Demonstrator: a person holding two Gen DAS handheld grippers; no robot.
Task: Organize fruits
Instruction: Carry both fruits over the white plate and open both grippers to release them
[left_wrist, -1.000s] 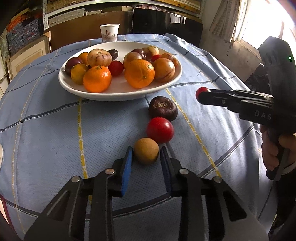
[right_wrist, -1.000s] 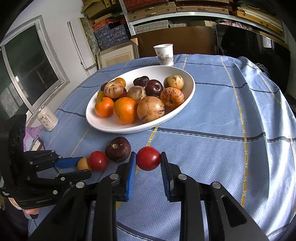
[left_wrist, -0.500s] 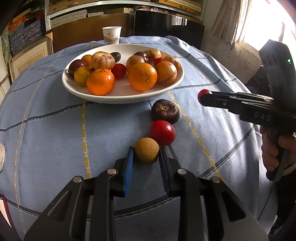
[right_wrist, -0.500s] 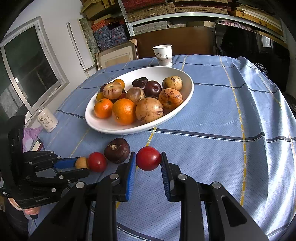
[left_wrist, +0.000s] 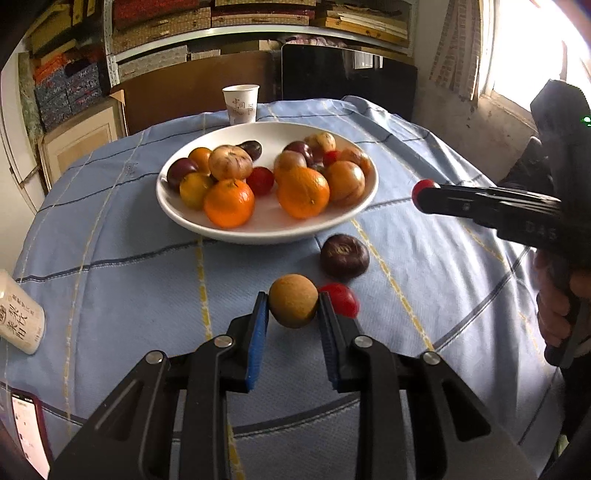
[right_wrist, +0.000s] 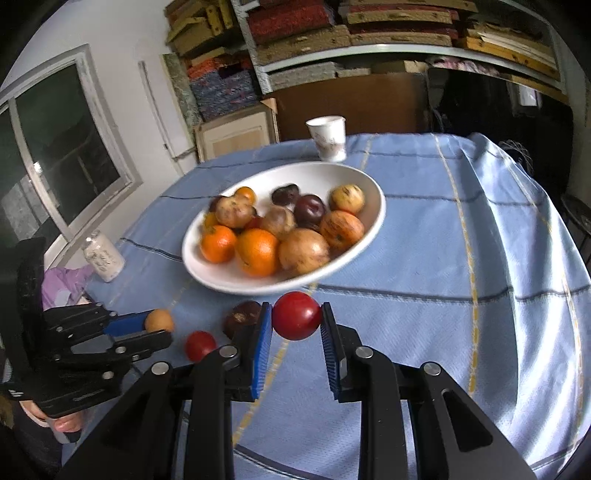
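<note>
My left gripper (left_wrist: 291, 317) clamps a tan round fruit (left_wrist: 293, 300) just above the blue tablecloth (left_wrist: 129, 280), while my right gripper (right_wrist: 296, 325) pinches a red tomato (right_wrist: 296, 315) near the white fruit bowl (right_wrist: 207, 271). A second tomato (left_wrist: 341, 300) and a dark purple fruit (left_wrist: 344, 256) lie on the cloth just right of the tan fruit.
</note>
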